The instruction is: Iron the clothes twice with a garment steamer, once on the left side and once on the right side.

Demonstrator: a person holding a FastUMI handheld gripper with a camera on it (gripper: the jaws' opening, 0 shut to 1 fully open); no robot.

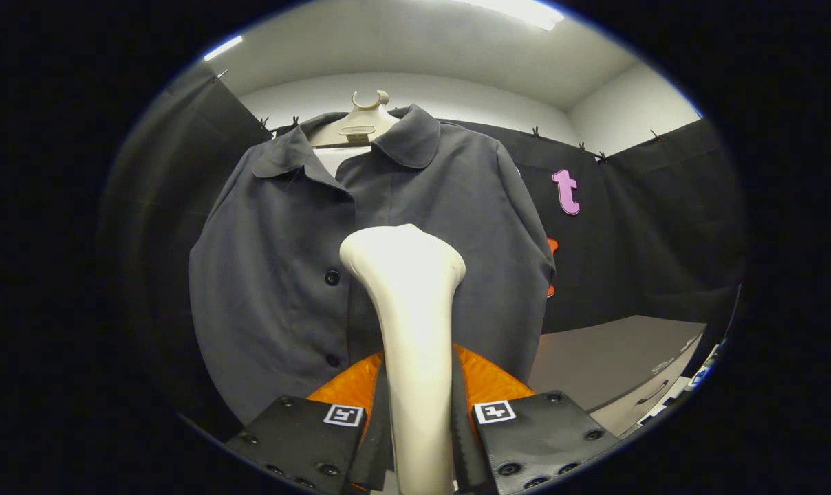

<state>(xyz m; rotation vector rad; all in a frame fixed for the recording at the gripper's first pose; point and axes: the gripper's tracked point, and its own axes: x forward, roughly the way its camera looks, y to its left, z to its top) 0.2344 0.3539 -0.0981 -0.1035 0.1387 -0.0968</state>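
- My gripper (419, 430): fingers closed on the steamer (408, 309) handle, one each side, both pressing. Gap is only handle-wide. Firm hold, no slack seen.
- Steamer: pale body runs up from between my fingers; wide head at top, just ahead of the shirt (360, 261) front. Can't tell if head touches cloth or sits just off it.
- Why held so: handle clamped low, head up, so the steam face meets the hanging fabric flat. Judged, not seen.
- Shirt: dark, buttoned, collar open, on a pale hanger (360, 124) beyond the steamer. Hangs upright so both front panels are reachable w/o re-hanging.
- Head position: approx. at the button line, mid-chest, leaning slightly to the panel right of the buttons. Which pass this is, can't tell.
- Pose: tool points level-to-slightly-up at the shirt, squared to it, steamer near vertical, small lean to one side.
- Table (615, 357): grey top, off to the side beyond my fingers, apart from shirt.
- No steam visible.
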